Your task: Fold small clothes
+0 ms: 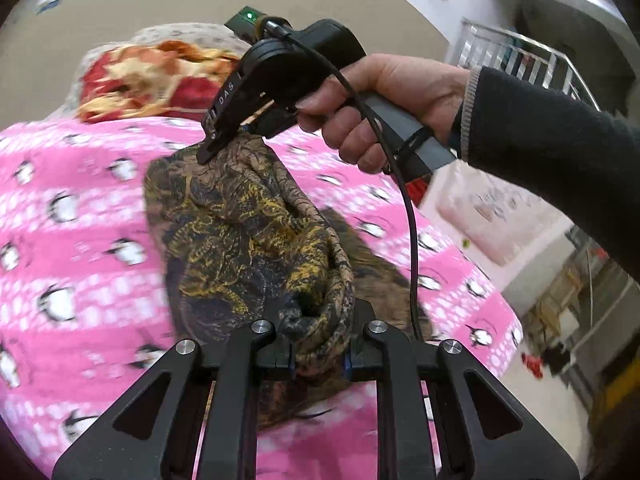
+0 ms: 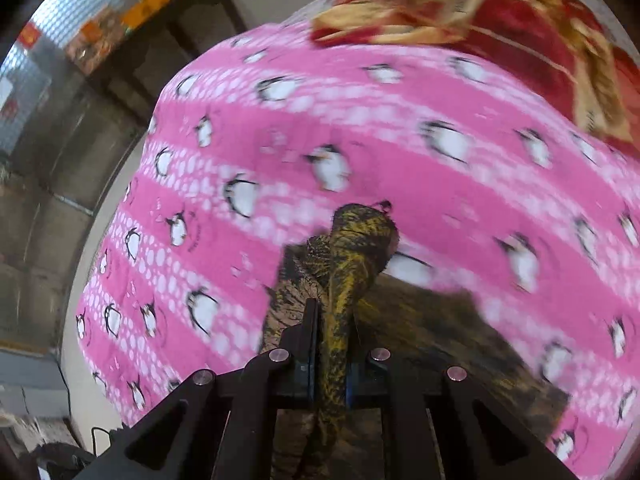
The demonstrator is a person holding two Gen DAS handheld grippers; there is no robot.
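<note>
A small brown and yellow patterned garment (image 1: 248, 224) hangs bunched between my two grippers above a pink penguin-print blanket (image 1: 80, 208). My left gripper (image 1: 318, 344) is shut on one bunched end of it. My right gripper (image 1: 218, 142), held in a hand at the far side, pinches the other end. In the right wrist view my right gripper (image 2: 332, 344) is shut on a gathered fold of the garment (image 2: 352, 248); more of its cloth lies on the blanket (image 2: 460, 344) below.
A red and gold patterned cloth (image 1: 152, 80) lies heaped at the far end of the blanket, also in the right wrist view (image 2: 500, 8). The blanket's edge drops to the floor at the right (image 1: 516, 320). Dark furniture (image 2: 168, 48) stands beyond the blanket's left edge.
</note>
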